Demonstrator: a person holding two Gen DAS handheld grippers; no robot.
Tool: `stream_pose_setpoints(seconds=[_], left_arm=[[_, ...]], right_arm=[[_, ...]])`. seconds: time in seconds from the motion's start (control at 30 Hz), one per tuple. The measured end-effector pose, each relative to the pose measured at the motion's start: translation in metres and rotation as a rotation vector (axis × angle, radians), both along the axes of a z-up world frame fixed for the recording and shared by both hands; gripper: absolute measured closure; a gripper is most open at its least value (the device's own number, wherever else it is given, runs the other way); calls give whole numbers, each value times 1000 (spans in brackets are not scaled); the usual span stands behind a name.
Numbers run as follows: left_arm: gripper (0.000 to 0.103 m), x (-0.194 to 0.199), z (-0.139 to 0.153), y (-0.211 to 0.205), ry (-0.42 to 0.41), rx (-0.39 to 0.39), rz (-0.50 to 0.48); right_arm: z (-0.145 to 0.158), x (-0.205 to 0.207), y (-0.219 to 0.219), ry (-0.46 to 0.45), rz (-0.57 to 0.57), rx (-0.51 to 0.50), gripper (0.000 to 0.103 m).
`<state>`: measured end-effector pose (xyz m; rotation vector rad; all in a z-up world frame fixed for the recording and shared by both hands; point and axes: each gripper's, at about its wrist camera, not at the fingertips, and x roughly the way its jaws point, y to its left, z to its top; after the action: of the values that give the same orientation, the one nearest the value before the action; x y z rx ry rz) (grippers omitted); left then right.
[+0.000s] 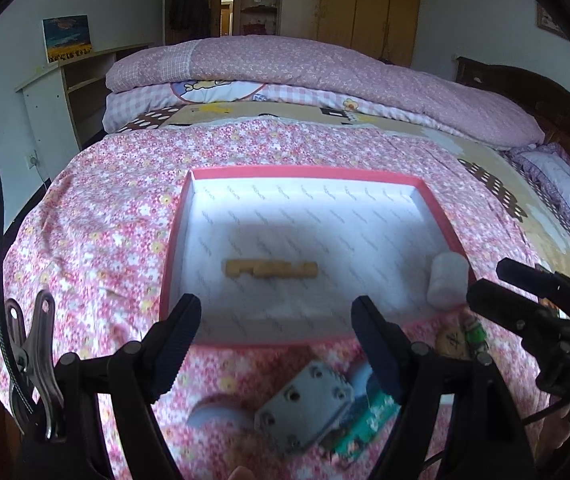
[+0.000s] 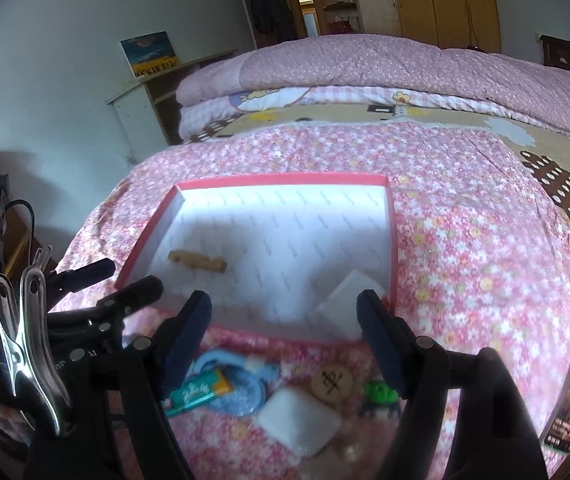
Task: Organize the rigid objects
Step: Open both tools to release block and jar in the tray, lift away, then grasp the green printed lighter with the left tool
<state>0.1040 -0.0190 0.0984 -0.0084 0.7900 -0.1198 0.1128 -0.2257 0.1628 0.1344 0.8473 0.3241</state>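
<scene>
A pink-rimmed box (image 1: 441, 216) is seen on the flowered bedspread (image 1: 97, 216), beyond both claws. A tan wooden piece (image 1: 271, 269) and a white block (image 2: 349, 292) lie inside. The left gripper (image 1: 277, 344) and right gripper (image 2: 285, 340) are held wide, empty.

Pretty clearly a home bedroom: a bed with a pink flower-print sheet (image 1: 117, 216), a folded pink quilt (image 1: 325, 68) at the far end, tall wooden wardrobe doors (image 1: 365, 0), and a small painting (image 1: 68, 38) on a shelf.
</scene>
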Motion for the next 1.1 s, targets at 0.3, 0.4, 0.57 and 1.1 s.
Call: stream_pose_setpoints(seconds=[0.3, 0.4, 0.57, 1.1], left_arm=[[22, -33, -7, -1, 6, 6, -20], [22, -42, -10, -1, 7, 4, -27], [22, -56, -17, -3, 13, 4, -48], [22, -81, -34, -41, 3, 38, -184]], right_arm=[[-7, -37, -8, 16, -7, 2, 26], [-12, -48, -12, 25, -13, -2, 26], [-25, -65, -17, 49, -17, -10, 26], [-56, -92, -18, 83, 11, -69, 26]])
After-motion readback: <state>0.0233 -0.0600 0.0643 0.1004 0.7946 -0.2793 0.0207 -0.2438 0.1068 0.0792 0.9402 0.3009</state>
